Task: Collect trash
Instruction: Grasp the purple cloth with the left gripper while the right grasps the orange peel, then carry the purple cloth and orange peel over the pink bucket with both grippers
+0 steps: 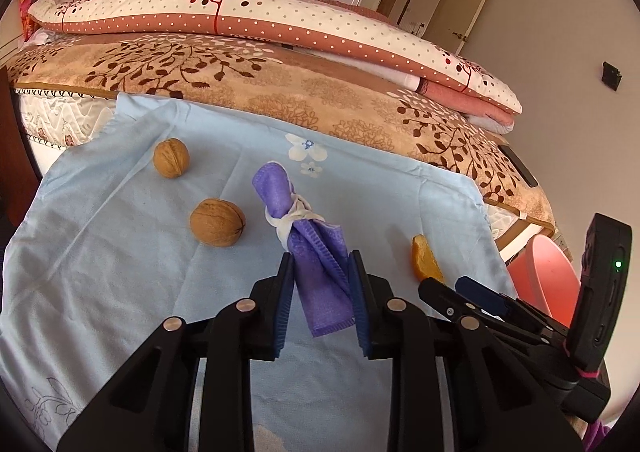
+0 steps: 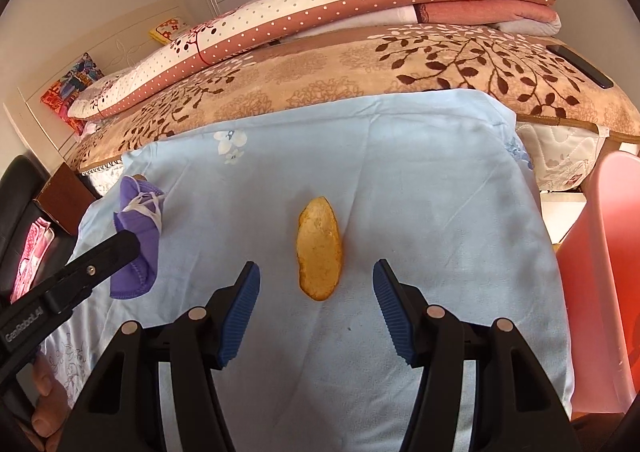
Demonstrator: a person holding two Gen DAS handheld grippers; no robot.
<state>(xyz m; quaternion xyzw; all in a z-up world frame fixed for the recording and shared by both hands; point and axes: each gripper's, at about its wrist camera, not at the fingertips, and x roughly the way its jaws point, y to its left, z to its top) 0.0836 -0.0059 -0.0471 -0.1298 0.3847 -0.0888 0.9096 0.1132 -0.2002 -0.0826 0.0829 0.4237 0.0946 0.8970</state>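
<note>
A rolled purple face mask (image 1: 316, 252) tied with its white straps lies on the light blue cloth (image 1: 120, 252). My left gripper (image 1: 321, 264) has its jaws on either side of the mask's near end, touching it. The mask also shows in the right wrist view (image 2: 138, 236). An orange peel (image 2: 319, 252) lies on the cloth straight ahead of my right gripper (image 2: 316, 284), which is open and empty, its fingertips flanking the peel's near end. The peel also shows in the left wrist view (image 1: 426, 258). Two walnuts (image 1: 171, 157) (image 1: 217, 222) lie left of the mask.
A pink bin (image 2: 600, 272) stands at the right edge of the cloth; it shows in the left wrist view too (image 1: 544, 276). Behind the cloth is a bed with a brown leaf-pattern blanket (image 1: 280, 80) and folded quilts (image 1: 240, 12). A dark phone (image 2: 580, 66) lies on the blanket.
</note>
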